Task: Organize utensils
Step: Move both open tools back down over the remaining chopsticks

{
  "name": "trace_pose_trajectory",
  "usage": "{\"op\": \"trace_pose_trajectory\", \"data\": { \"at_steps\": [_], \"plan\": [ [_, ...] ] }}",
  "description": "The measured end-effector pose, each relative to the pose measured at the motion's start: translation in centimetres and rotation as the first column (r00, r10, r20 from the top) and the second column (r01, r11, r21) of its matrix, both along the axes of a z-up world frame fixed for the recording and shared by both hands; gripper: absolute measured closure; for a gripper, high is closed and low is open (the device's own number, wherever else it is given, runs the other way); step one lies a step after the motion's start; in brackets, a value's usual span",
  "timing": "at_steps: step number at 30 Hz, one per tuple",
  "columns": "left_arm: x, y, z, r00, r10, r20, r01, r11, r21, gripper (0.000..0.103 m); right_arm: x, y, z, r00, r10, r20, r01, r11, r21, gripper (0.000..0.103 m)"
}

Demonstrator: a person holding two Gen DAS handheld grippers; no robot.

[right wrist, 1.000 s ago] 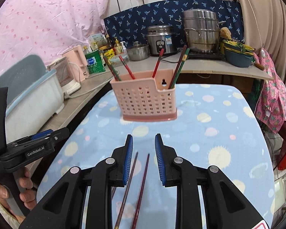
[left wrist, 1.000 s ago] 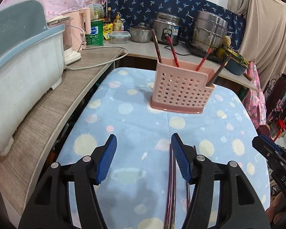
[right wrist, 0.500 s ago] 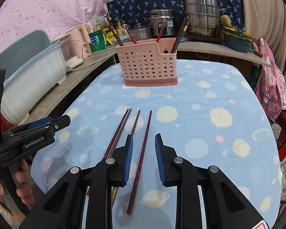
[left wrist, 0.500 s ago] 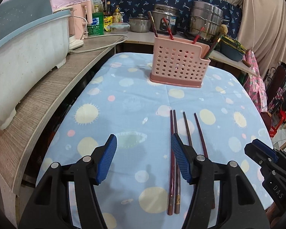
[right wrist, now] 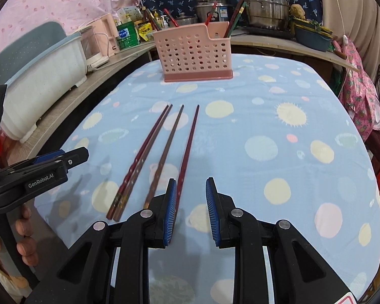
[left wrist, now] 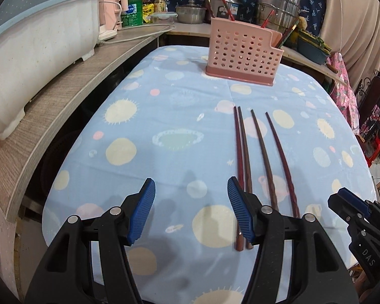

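Four long dark chopsticks lie flat on the bench, which has a blue cloth with pale spots on it. They lie side by side and point toward a pink basket at the far end of the bench. The two on the left touch each other. The other two lie a little apart.

The pink basket has many small holes and stands upright. More chopsticks stick up out of it. It is well apart from the four on the cloth.

The left gripper hangs over the near end of the bench. Its blue pads stand wide apart and nothing is between them. The touching pair of chopsticks lies just beside its right pad and runs partly under it. The cloth between its pads is bare.

The right gripper is also over the near end. Its pads are only a little apart, and nothing is between them. The chopstick farthest right runs to its left pad and goes out of sight behind it. I cannot tell if they touch.

A hand holds the left gripper at the edge of the right view.
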State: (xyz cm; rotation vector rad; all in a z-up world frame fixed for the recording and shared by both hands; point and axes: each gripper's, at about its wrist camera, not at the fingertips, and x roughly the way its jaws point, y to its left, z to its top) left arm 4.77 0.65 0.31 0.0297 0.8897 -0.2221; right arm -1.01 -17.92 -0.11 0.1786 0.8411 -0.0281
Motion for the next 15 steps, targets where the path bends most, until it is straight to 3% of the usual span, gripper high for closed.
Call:
{"op": "trace_pose_trajectory", "data": {
  "at_steps": [15],
  "plan": [
    [-1.7, -0.4, -2.4, 0.998, -0.027, -0.057, 0.028, 0.999, 0.019, 0.047, -0.8, 1.5, -3.3, 0.997, 0.038, -0.065, -0.037, 0.999, 0.014, 0.079]
  ]
}}
